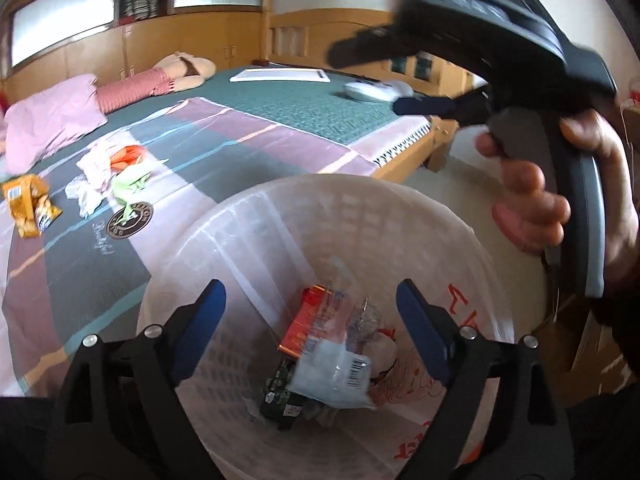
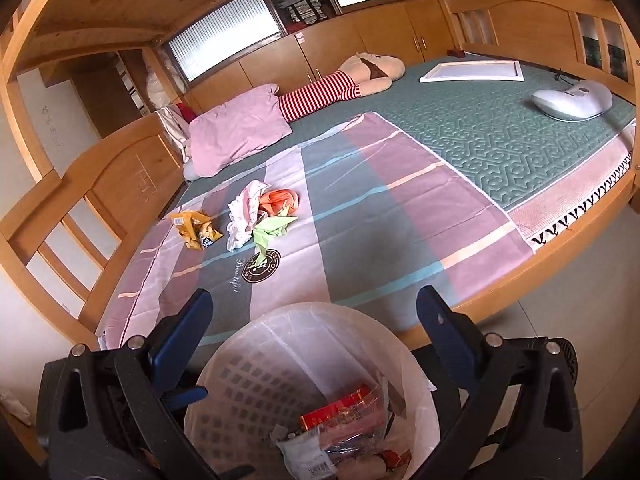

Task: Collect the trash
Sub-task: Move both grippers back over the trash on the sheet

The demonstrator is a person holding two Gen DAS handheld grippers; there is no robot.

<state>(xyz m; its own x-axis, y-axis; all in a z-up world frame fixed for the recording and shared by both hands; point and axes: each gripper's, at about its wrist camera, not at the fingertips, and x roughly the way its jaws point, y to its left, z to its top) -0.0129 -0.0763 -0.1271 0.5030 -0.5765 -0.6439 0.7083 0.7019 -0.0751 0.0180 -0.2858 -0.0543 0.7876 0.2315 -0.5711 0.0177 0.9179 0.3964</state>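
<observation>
Trash still to collect lies on the bed (image 2: 360, 216), up and left of both grippers: a yellow packet (image 2: 196, 229), a white wrapper (image 2: 242, 216), an orange scrap (image 2: 280, 200) and a green scrap (image 2: 272, 230). Both grippers hover over the bin (image 2: 224, 364), jaws apart and empty; the left gripper (image 1: 312, 328) has wrappers below it in the bin. The right gripper (image 2: 314, 334) seems no farther from the pile. The green scrap's long axis runs toward the bin.
</observation>
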